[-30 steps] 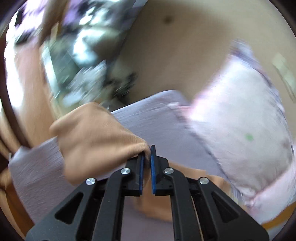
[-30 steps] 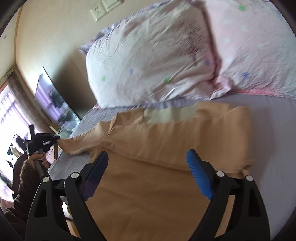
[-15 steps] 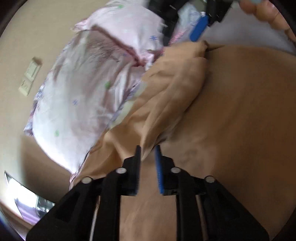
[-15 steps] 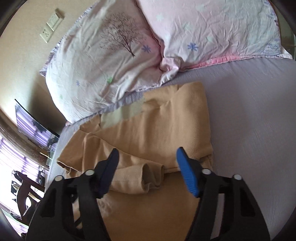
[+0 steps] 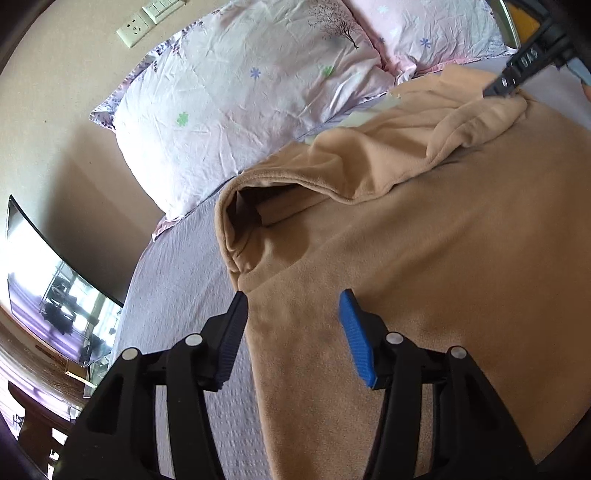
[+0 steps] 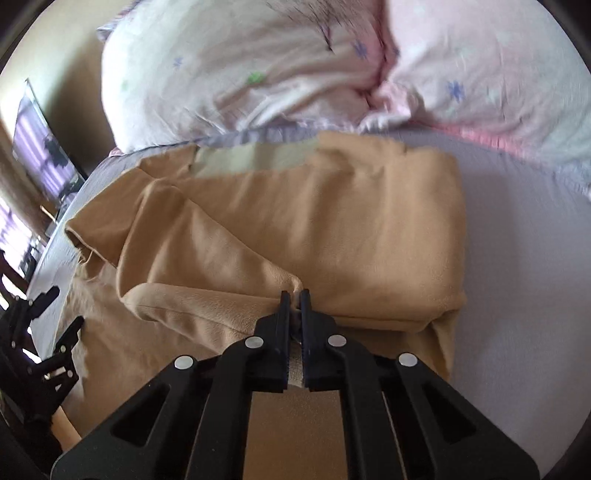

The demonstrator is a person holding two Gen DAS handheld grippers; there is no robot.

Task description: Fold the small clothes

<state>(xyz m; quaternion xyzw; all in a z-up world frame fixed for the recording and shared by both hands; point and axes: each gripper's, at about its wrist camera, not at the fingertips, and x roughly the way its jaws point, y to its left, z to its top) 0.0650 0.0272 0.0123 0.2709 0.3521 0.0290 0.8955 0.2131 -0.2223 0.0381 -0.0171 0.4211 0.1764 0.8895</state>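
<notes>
Right tongs (image 6: pixel 294 295) apparently pinch tan garment (image 6: pixel 332 236); left tongs (image 5: pixel 291 310) spread.

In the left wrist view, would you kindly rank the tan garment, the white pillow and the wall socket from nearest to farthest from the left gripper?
1. Tan garment, under the left gripper.
2. White pillow, beyond, upper left.
3. Wall socket, on the wall, top left.

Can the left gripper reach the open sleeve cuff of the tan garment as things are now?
Probably yes. The left gripper is open and holds nothing, and the sleeve cuff of the tan garment lies just ahead of its fingers with only flat cloth and bed sheet between. The right gripper pinches a fold elsewhere.
</notes>
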